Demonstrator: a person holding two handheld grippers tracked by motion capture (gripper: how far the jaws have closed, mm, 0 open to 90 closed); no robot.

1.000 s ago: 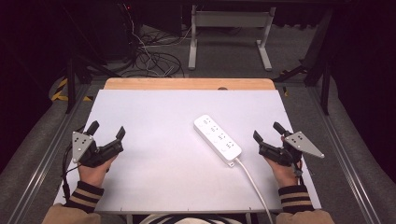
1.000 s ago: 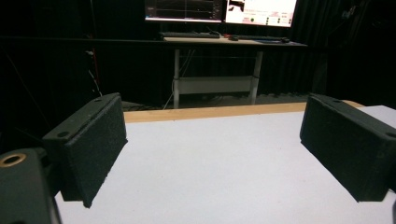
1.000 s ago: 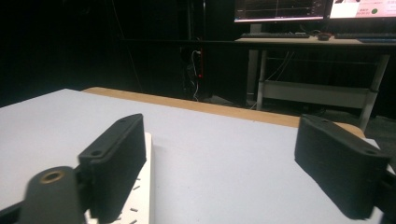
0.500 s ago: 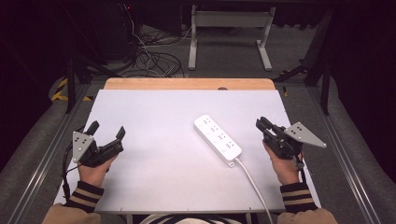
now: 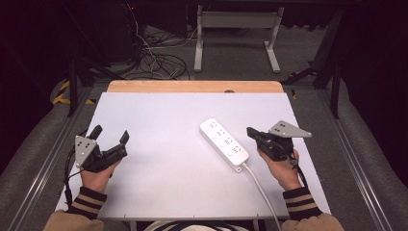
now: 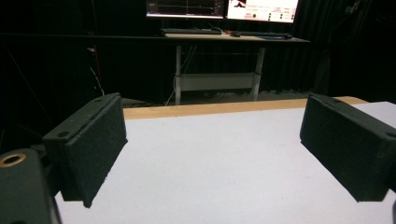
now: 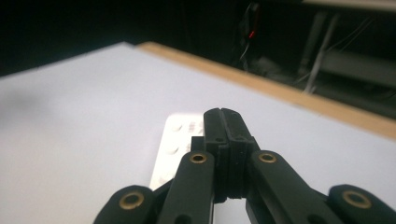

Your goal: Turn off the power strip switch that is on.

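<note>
The white power strip (image 5: 224, 144) lies slanted on the table (image 5: 159, 120), right of the middle. The right gripper (image 5: 252, 132) is clenched tight, just beside it. The left gripper (image 5: 111, 139) waits wide apart. Probably a push comes next: go slow, press squarely.

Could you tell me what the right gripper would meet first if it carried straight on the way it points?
Probably the white power strip: the right gripper, shut, points at its side.
</note>
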